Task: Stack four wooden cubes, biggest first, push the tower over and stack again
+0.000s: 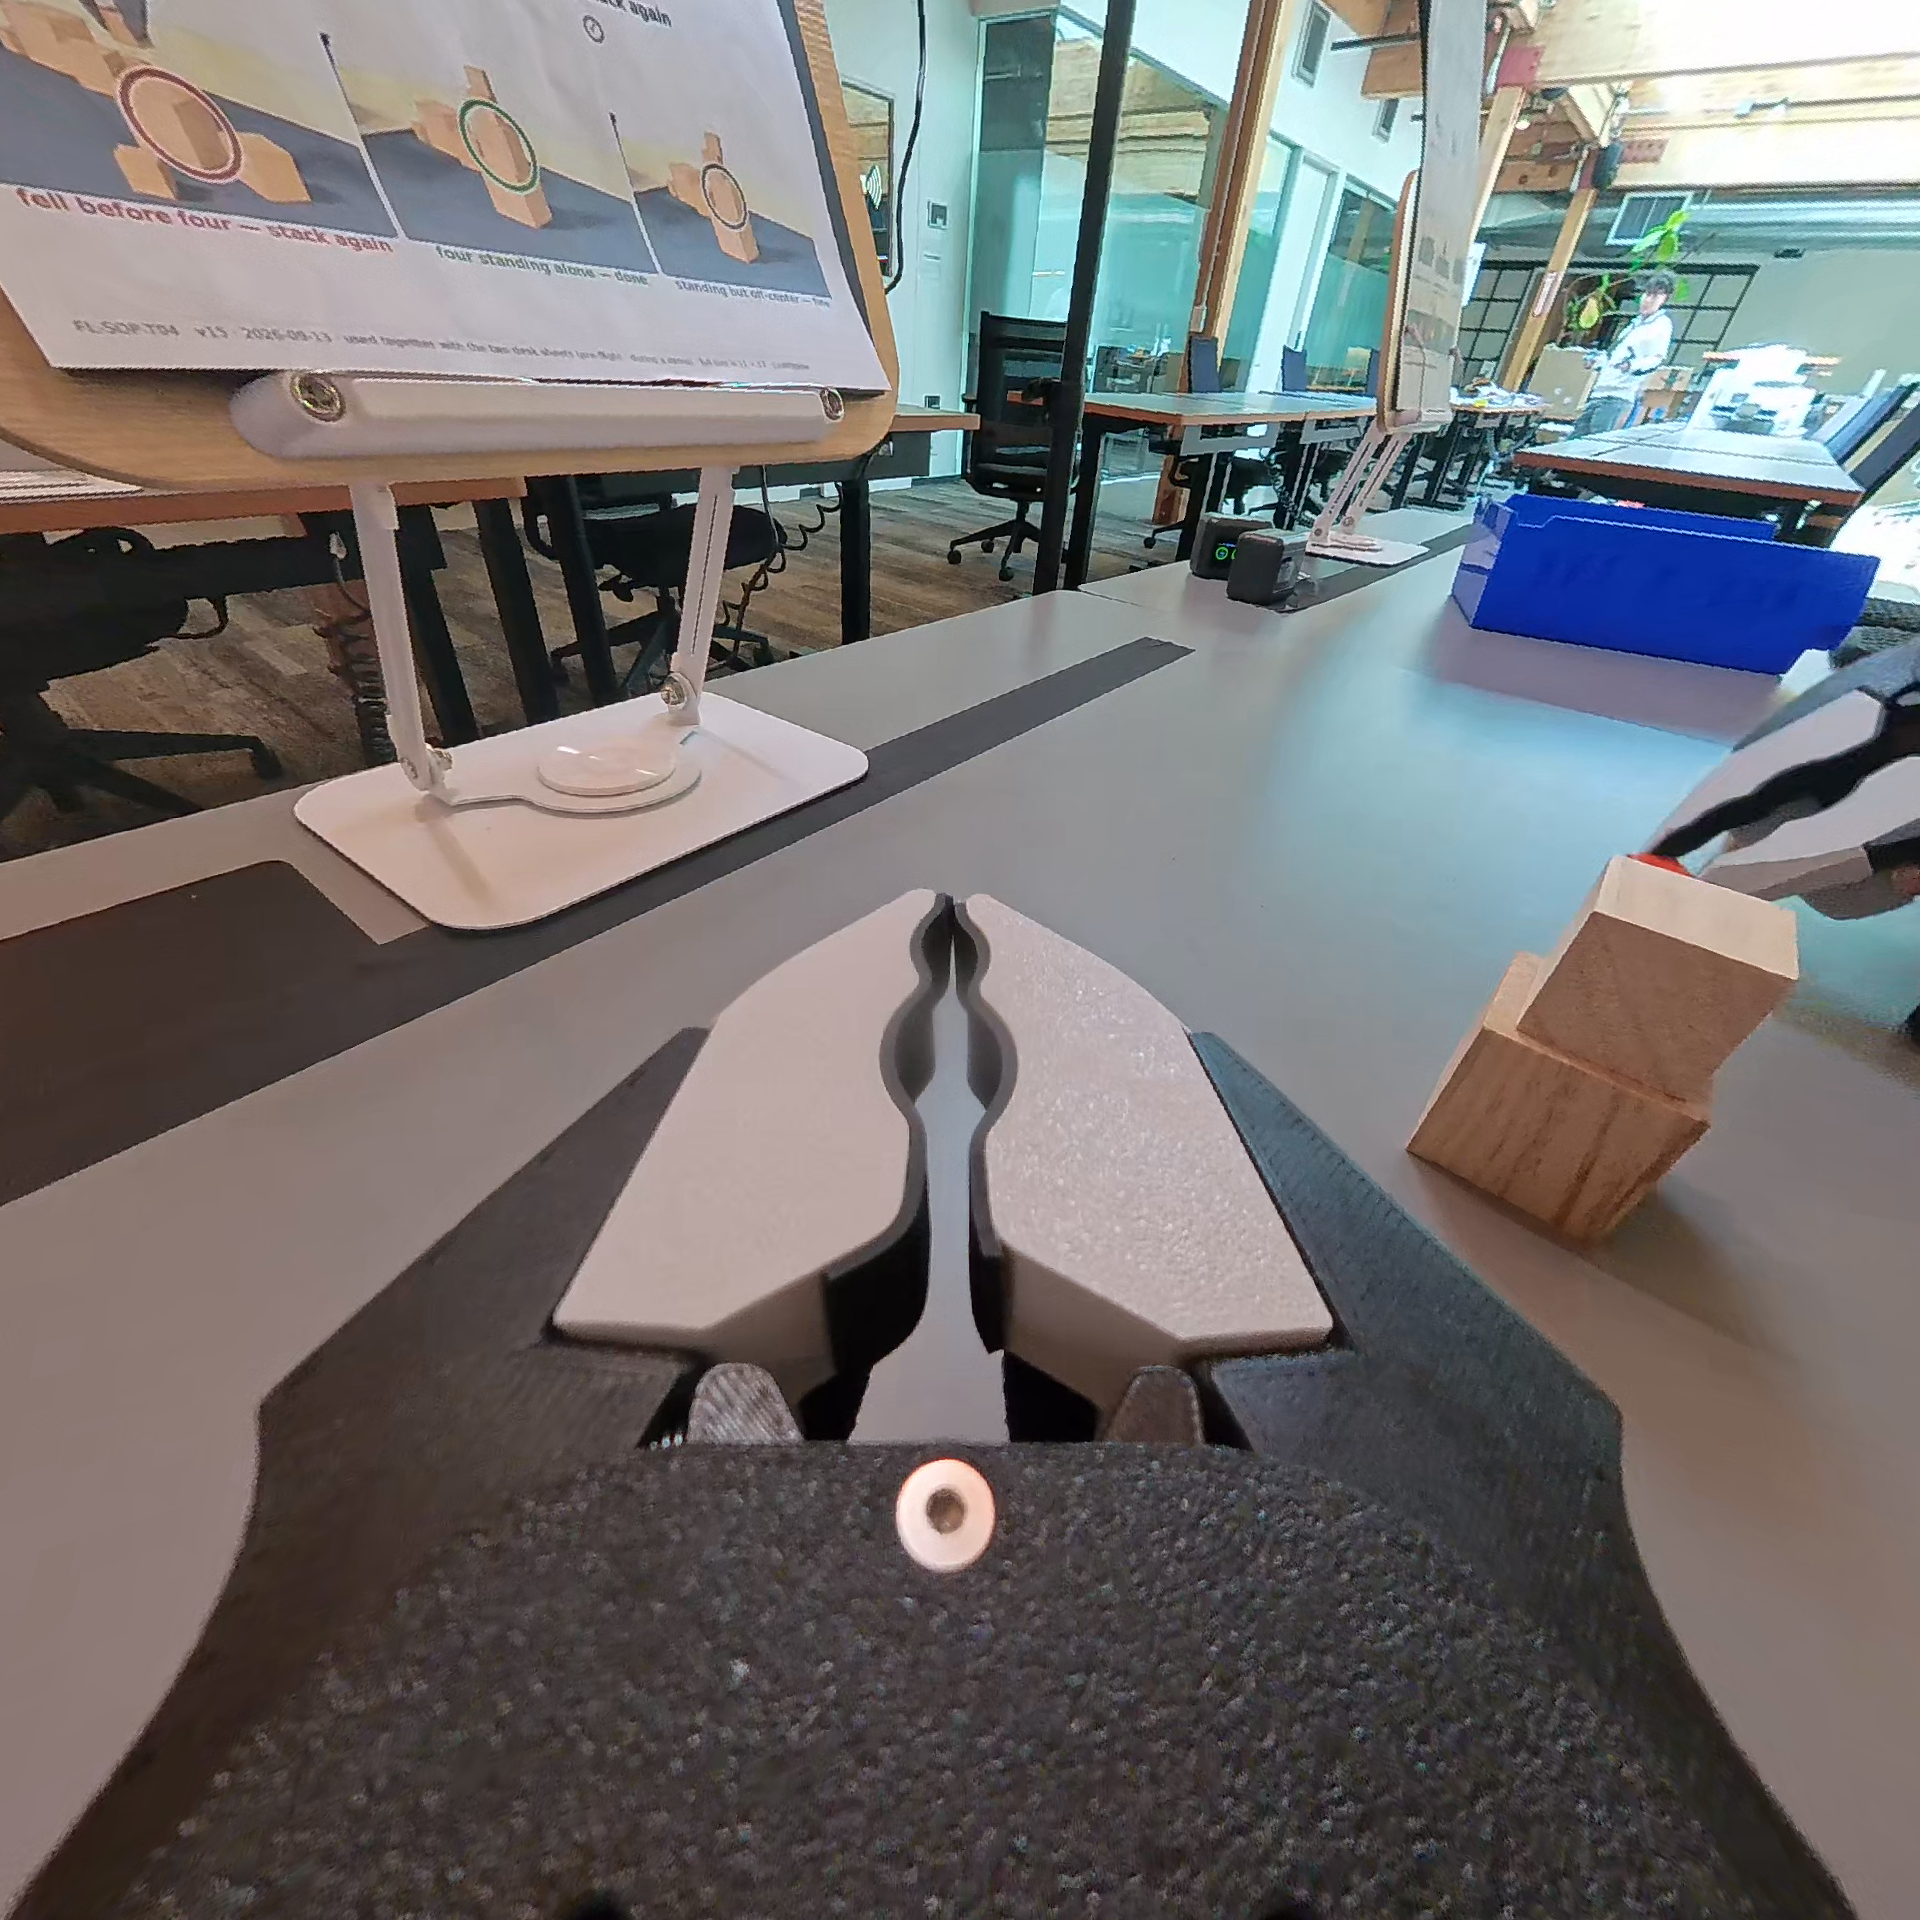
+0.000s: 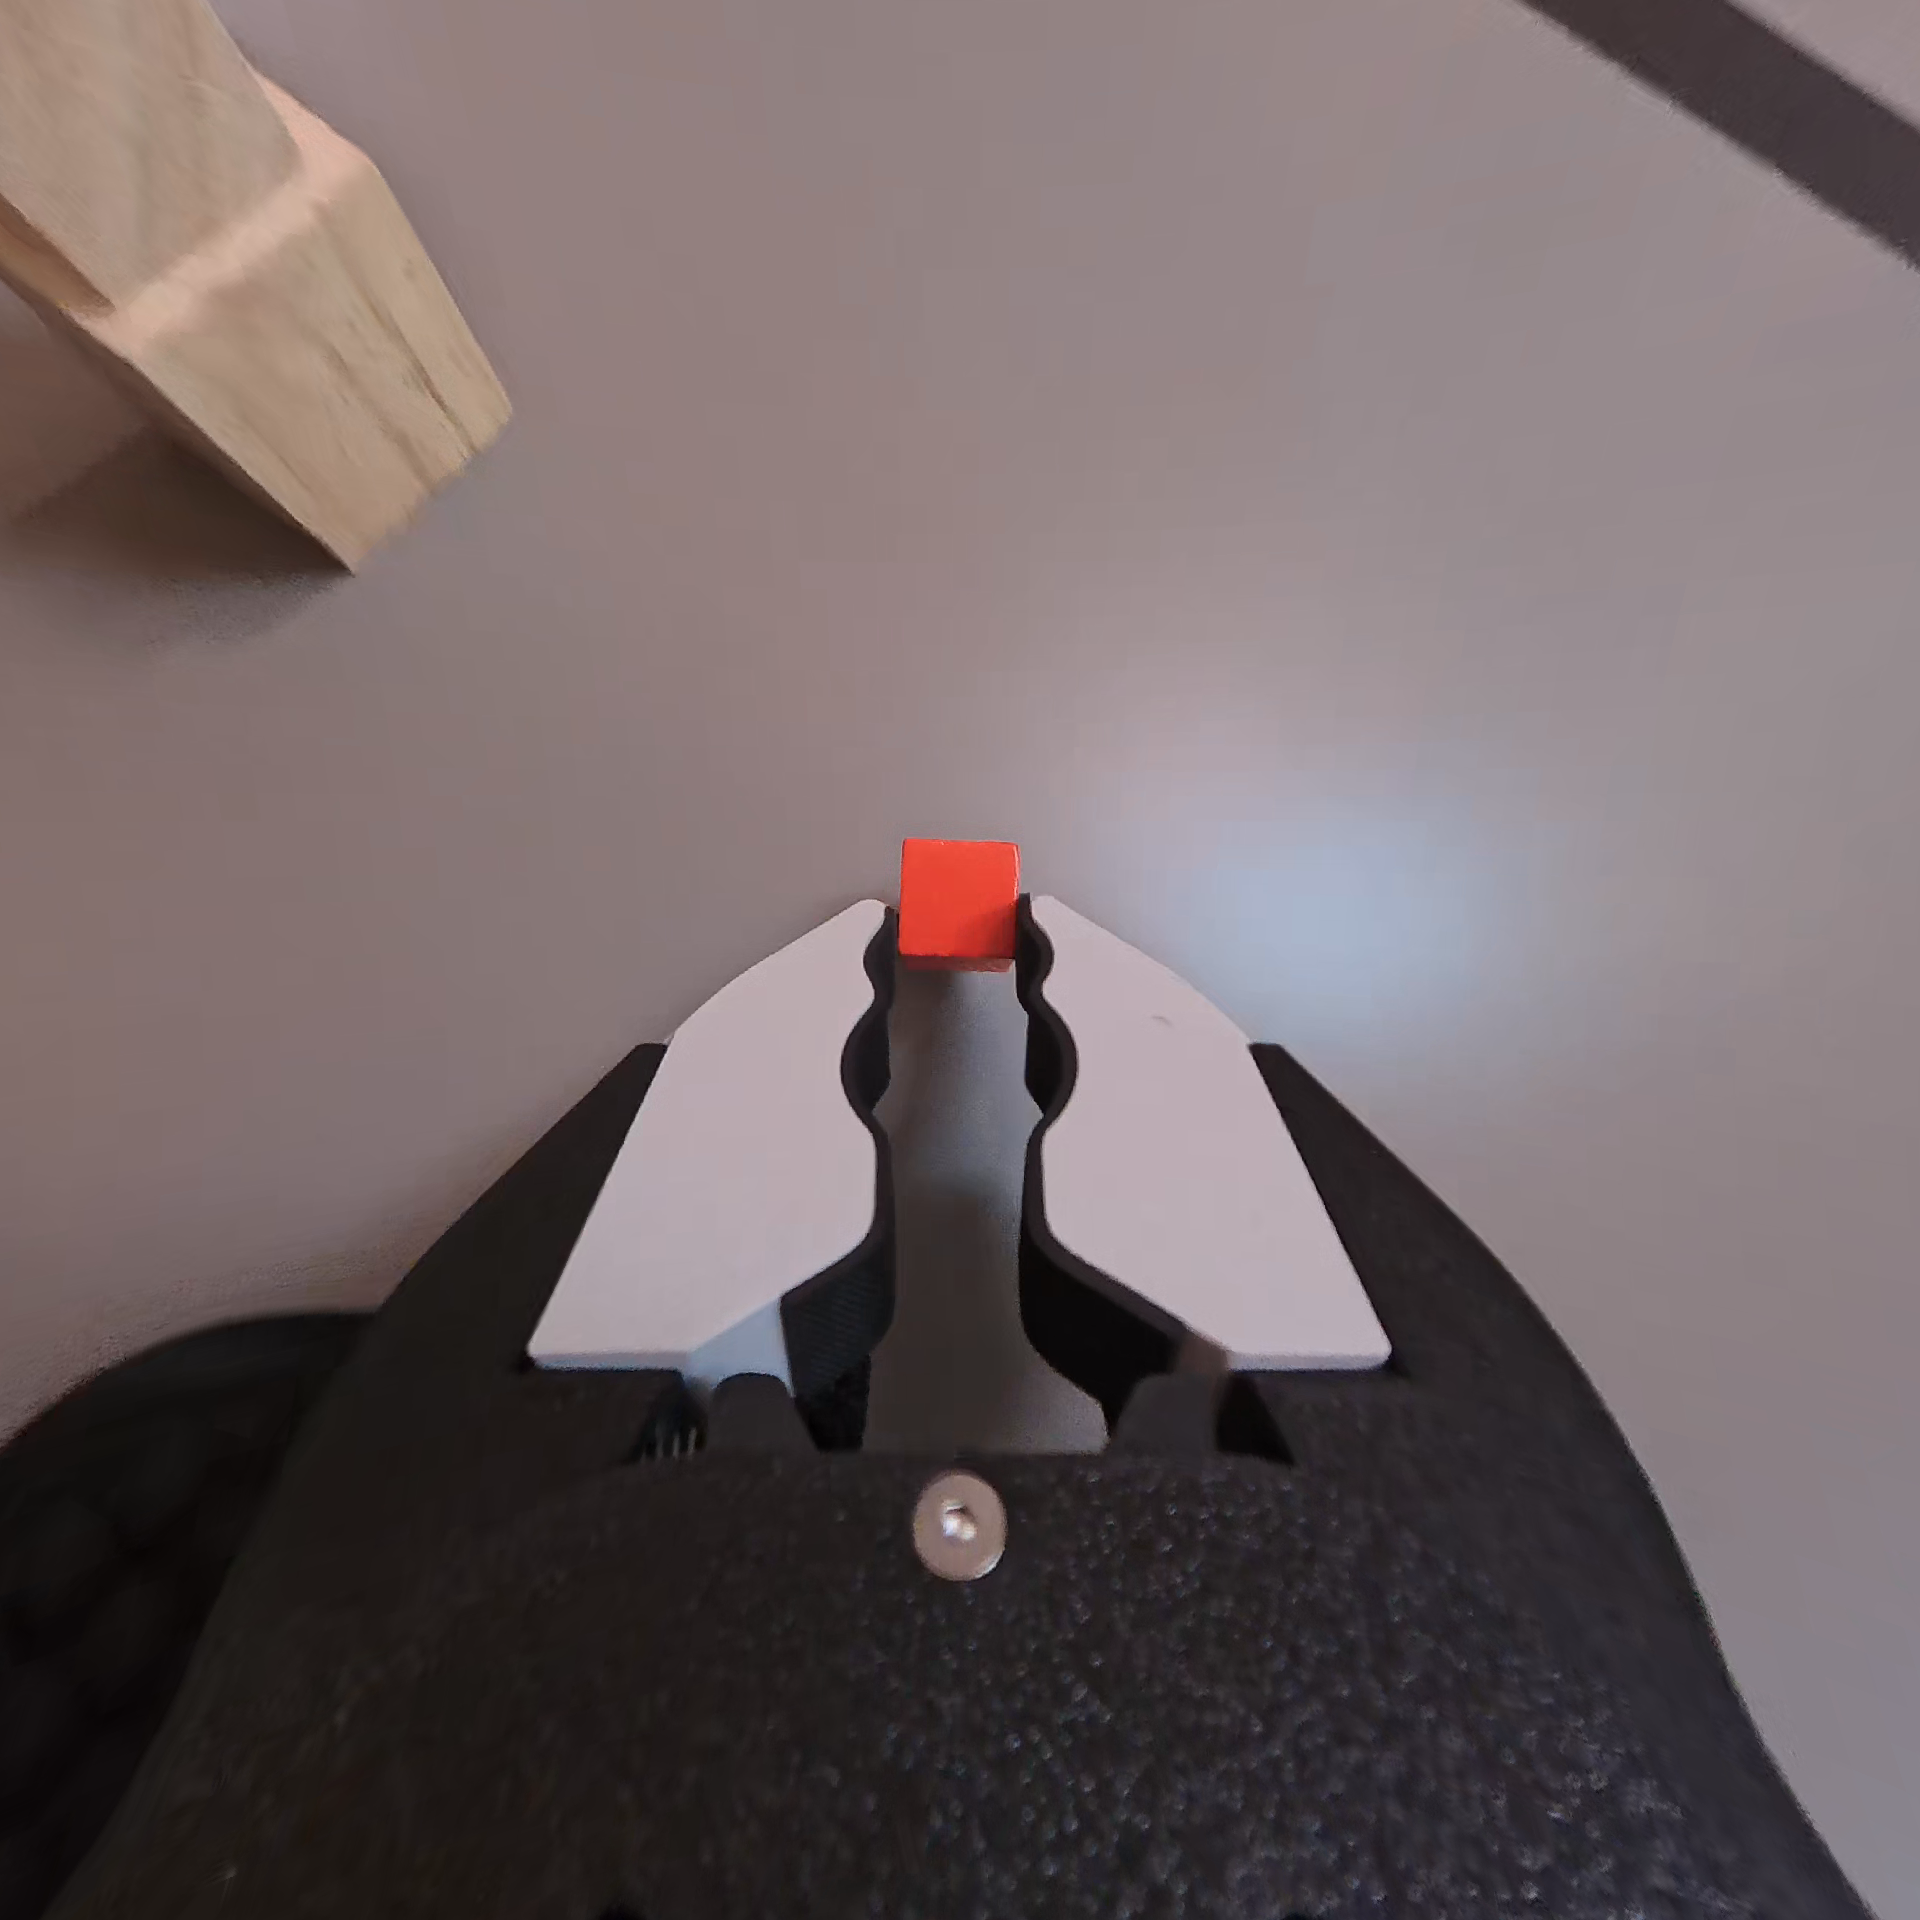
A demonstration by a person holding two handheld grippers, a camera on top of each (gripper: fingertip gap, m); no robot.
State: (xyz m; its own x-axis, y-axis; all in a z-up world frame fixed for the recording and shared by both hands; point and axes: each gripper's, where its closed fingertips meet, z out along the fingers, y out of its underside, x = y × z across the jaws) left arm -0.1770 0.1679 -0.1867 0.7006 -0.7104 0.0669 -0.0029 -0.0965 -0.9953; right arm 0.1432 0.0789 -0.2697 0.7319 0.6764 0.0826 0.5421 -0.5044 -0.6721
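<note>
The right gripper (image 2: 958,920) is pinching a small red cube (image 2: 956,902) between its fingertips, both pads pressing its sides, above the grey bench (image 2: 1039,520). The left gripper (image 1: 951,914) is lying fully closed with nothing between its fingers. Two stacked wooden blocks (image 1: 1600,1049) are standing just beside the cube; farther off are sitting a white stand (image 1: 582,800) and a blue bin (image 1: 1652,592).

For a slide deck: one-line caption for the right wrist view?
Right tongs pinch a small red cube above a grey tabletop, beside stacked pale wooden blocks.
</note>
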